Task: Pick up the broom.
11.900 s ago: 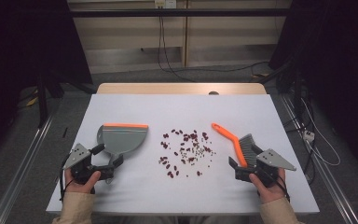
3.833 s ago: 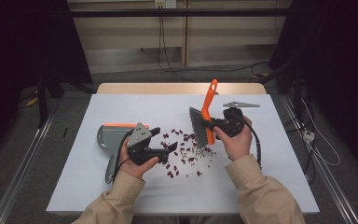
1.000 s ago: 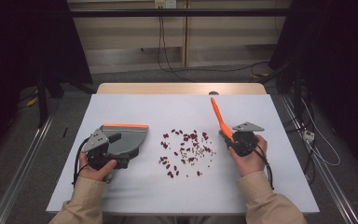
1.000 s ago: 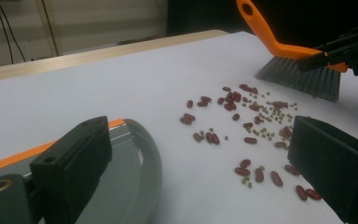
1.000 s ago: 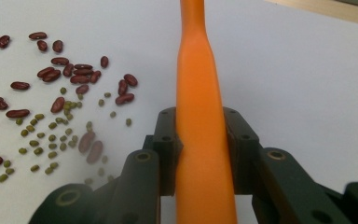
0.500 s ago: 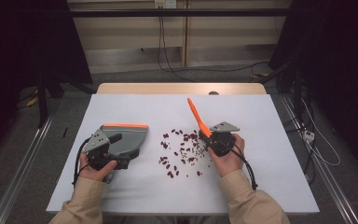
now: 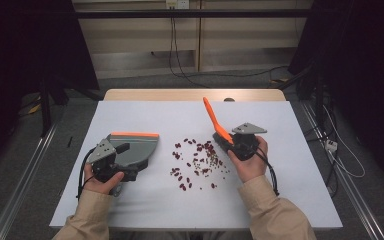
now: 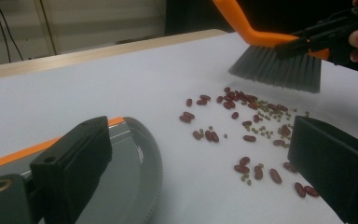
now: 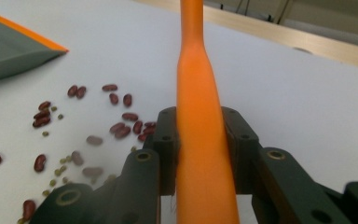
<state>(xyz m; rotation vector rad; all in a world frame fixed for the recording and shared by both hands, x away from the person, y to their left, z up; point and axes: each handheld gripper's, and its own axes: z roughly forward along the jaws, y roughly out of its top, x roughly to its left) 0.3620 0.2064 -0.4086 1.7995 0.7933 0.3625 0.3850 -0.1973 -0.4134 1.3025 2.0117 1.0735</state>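
On the white table [image 7: 145,210], red kidney beans [image 7: 196,161] and small green mung beans [image 8: 266,113] lie scattered around the middle. The right gripper [image 7: 232,144] is clenched on the orange handle of a hand brush [image 7: 214,118]; in the right gripper view the handle [image 9: 200,140] sits squeezed between both jaws. The grey bristles [image 8: 279,70] hover just above the beans at the pile's right side, nearer the table's right edge. The grey dustpan [image 7: 137,147] with its orange lip lies flat toward the left edge, mouth facing the far edge. The left gripper [image 7: 130,172] sits at the dustpan's near end, jaws spread wide in the left gripper view, one jaw over the pan.
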